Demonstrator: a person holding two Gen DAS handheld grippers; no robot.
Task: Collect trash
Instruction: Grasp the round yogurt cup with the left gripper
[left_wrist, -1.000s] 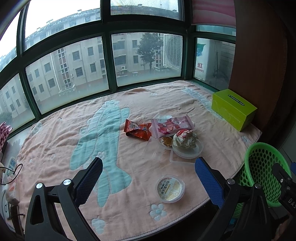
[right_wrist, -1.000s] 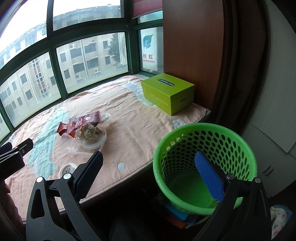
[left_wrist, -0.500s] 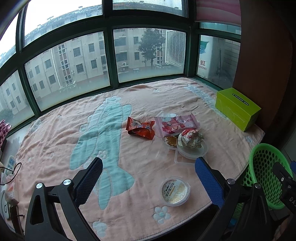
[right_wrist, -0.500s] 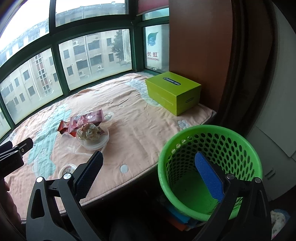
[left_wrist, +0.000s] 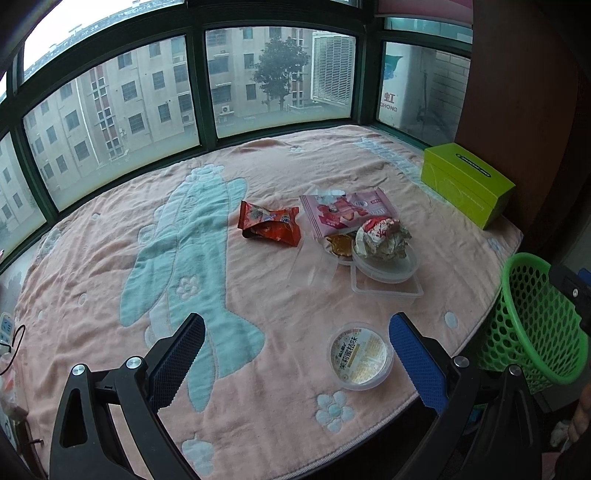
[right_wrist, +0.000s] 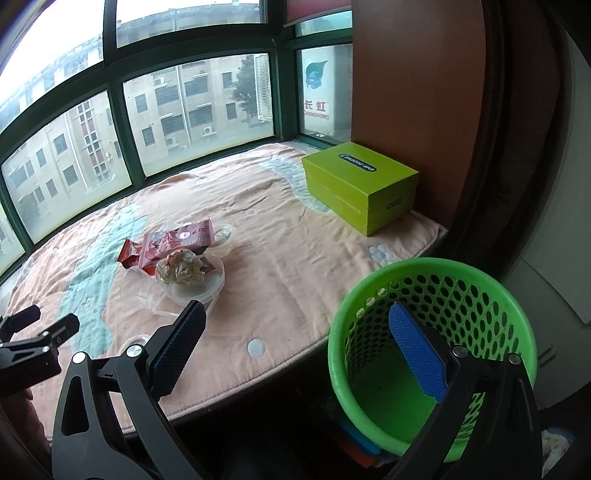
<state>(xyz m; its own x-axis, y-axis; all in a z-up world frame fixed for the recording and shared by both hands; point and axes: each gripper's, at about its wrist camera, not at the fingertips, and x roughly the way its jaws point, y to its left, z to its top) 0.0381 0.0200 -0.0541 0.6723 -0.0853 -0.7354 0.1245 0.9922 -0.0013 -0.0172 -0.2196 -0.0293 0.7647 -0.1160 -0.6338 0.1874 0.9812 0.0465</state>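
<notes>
Trash lies on a pink blanket-covered ledge (left_wrist: 258, 295): an orange-red snack wrapper (left_wrist: 269, 222), a pink packet (left_wrist: 347, 210), a crumpled paper ball (left_wrist: 382, 236) in a clear round lid (left_wrist: 388, 267), and a small sealed cup (left_wrist: 360, 356). My left gripper (left_wrist: 297, 354) hovers open over the ledge's near edge, the sealed cup just inside its right finger. My right gripper (right_wrist: 295, 343) is open too, its right finger over the green mesh basket (right_wrist: 432, 332), which looks empty. The paper ball (right_wrist: 184, 271) and pink packet (right_wrist: 181, 240) also show in the right wrist view.
A lime-green box (left_wrist: 467, 184) sits at the ledge's far right against a brown wall panel (right_wrist: 417, 92). Dark green window frames ring the back. The basket (left_wrist: 535, 325) stands off the ledge's right edge. The left gripper's tips (right_wrist: 37, 328) show at the lower left of the right wrist view.
Both grippers have shifted forward and slightly left; the trash and the basket appear a little closer and further right. Neither gripper has taken hold of anything.
</notes>
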